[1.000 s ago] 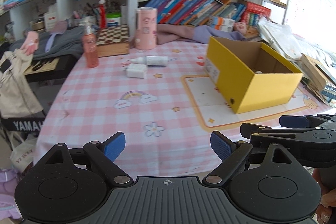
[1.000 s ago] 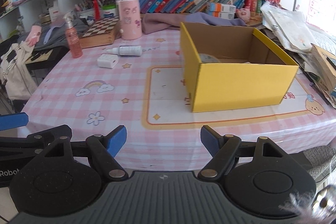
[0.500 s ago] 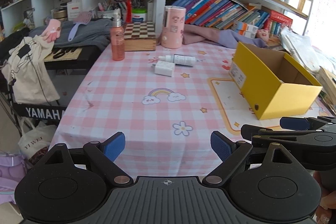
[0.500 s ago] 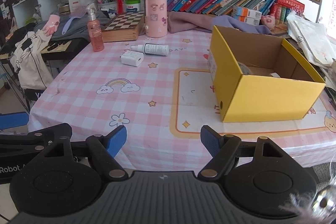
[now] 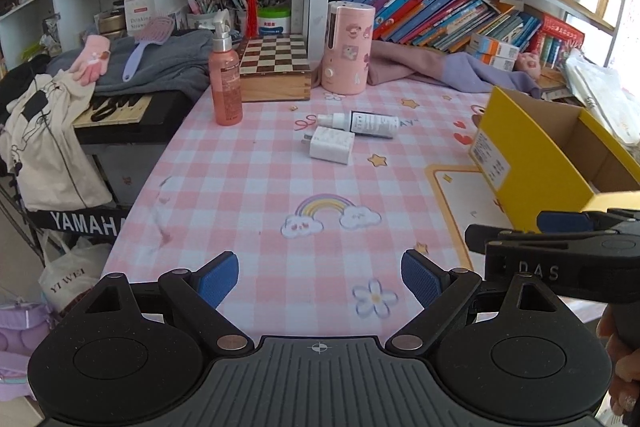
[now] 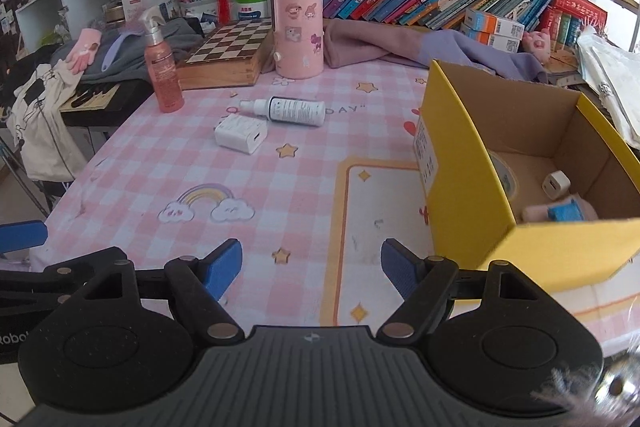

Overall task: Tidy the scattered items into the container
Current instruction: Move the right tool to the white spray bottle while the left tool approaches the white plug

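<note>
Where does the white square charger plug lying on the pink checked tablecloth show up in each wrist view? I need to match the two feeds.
Left wrist view: the white square charger plug lies centre, slightly above the middle, prongs pointing left.
Right wrist view: the same plug lies left of centre, above the middle.
Shared landmark: the white lying bottle with a dark label sits just behind the plug in both views, left of the yellow cardboard box.

Left tool (image 5: 320,277) jaws apart, nothing between them, above the pink checked table (image 5: 248,195). White charger (image 5: 331,145) lies just beside white bottle (image 5: 366,123). Yellow box (image 5: 536,163) at right, behind the right tool (image 5: 560,239).
</note>
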